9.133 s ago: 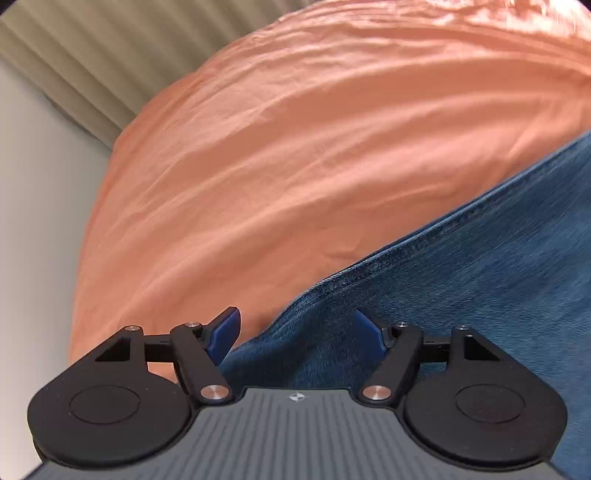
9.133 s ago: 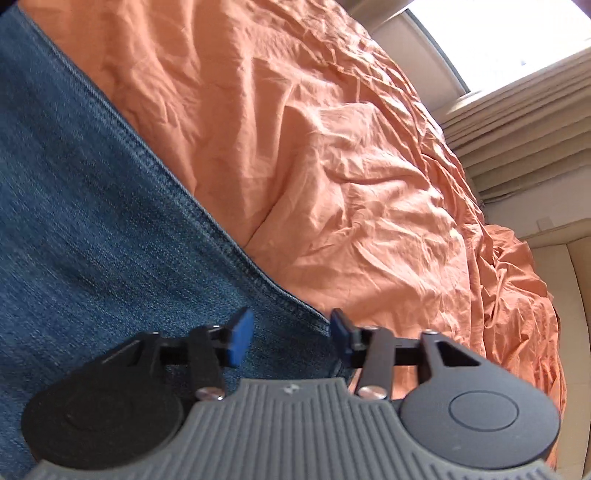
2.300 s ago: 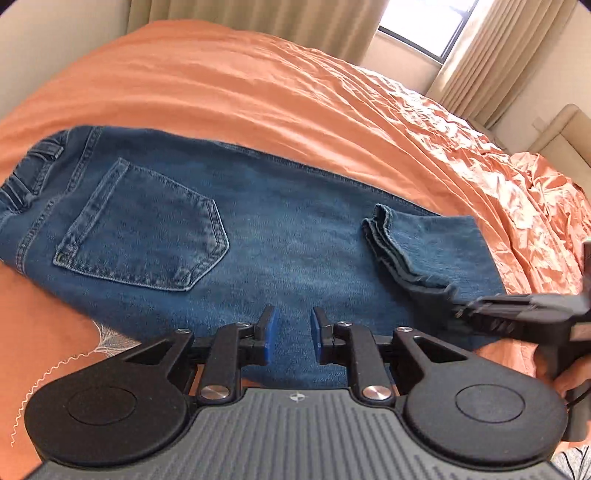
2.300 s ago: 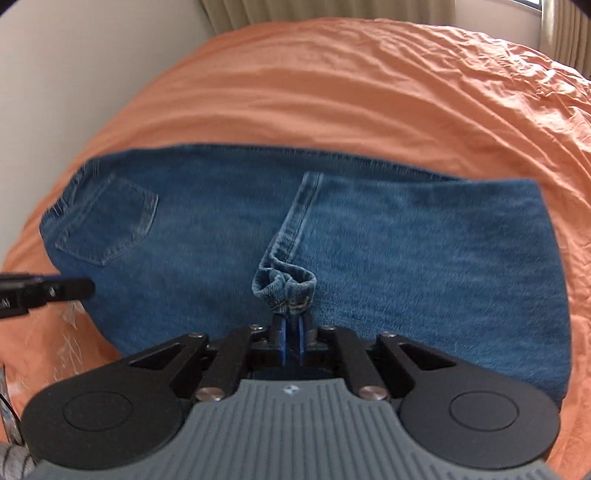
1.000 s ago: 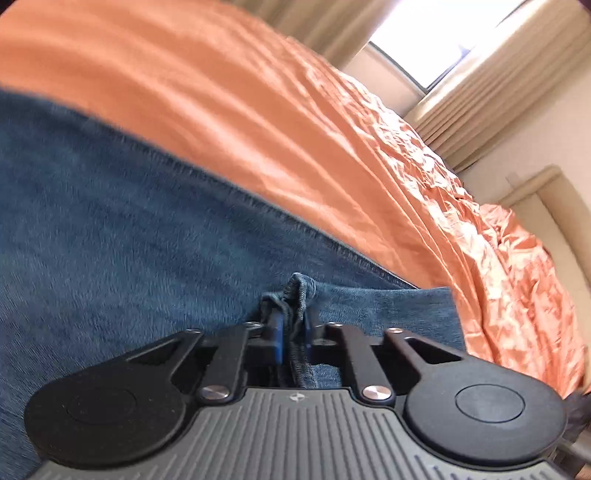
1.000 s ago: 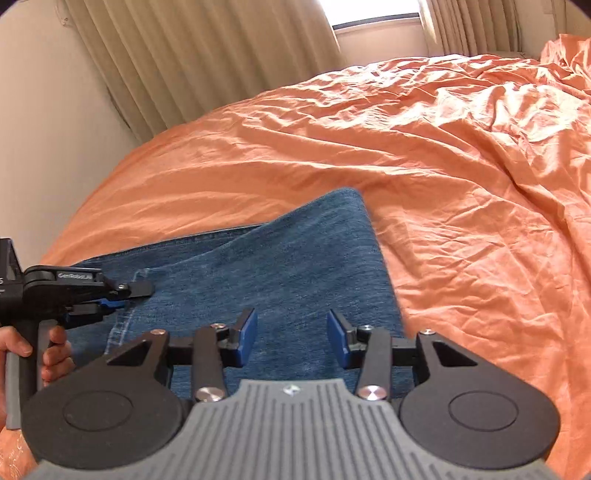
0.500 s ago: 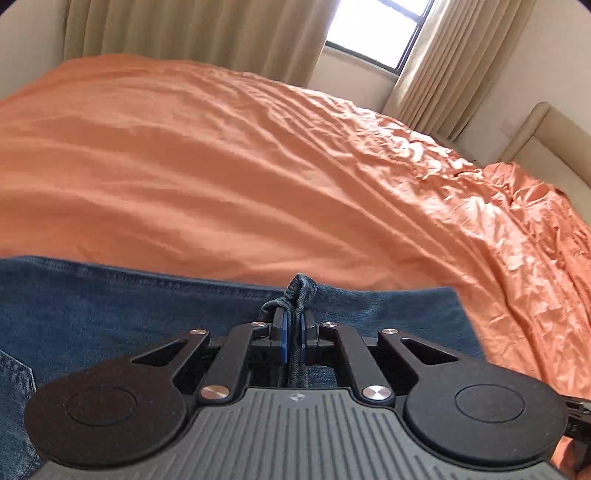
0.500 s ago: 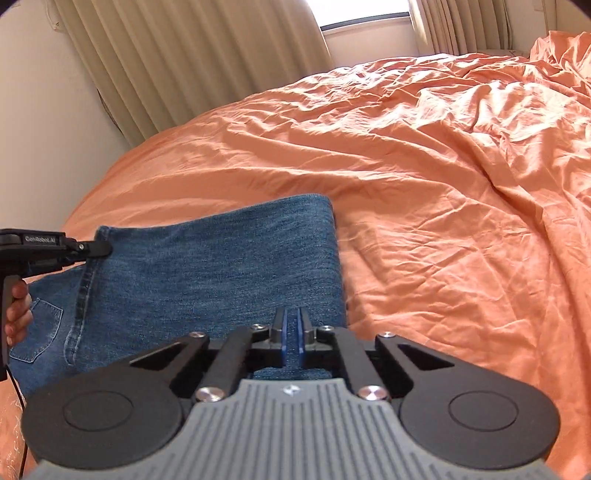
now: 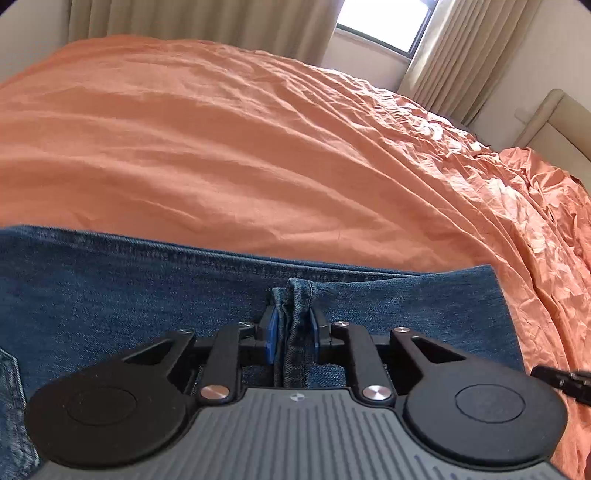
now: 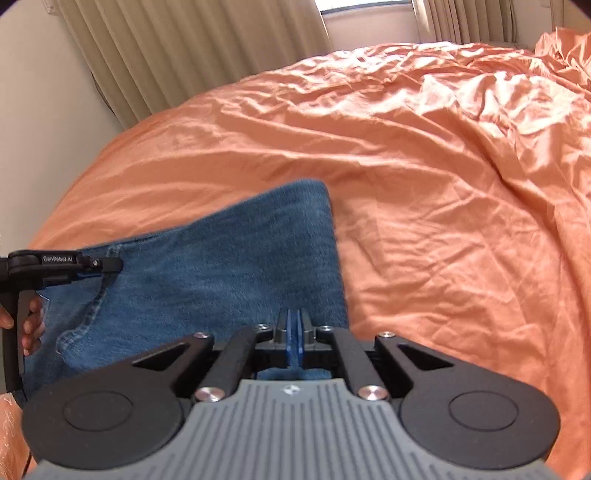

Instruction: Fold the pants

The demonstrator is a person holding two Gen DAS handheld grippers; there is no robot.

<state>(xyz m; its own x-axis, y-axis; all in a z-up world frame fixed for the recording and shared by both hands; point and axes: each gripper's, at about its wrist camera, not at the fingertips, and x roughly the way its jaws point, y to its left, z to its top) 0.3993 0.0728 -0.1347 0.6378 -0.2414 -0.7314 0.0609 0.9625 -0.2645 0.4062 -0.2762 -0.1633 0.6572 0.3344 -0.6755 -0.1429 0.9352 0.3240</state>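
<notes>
Blue jeans (image 9: 110, 288) lie folded on an orange bed sheet (image 9: 221, 147). My left gripper (image 9: 293, 328) is shut on the bunched hem of the jeans (image 9: 297, 295), which stands up between its blue pads. It also shows in the right wrist view (image 10: 107, 264), over the jeans at the left. My right gripper (image 10: 294, 332) has its jaws pressed together at the near right corner of the jeans (image 10: 221, 266); whether denim is pinched between them is hidden. Its tip shows in the left wrist view (image 9: 561, 380).
Beige curtains (image 10: 184, 48) and a window (image 9: 384, 26) stand behind the bed. A cream wall (image 10: 37, 110) borders the bed's left side. A beige headboard or chair (image 9: 554, 122) is at the far right. The sheet is wrinkled toward the right.
The left gripper's jaws have parted slightly around the hem and it sits lower over the jeans. The right gripper stays closed; the jeans' far edge looks lifted and blurred.
</notes>
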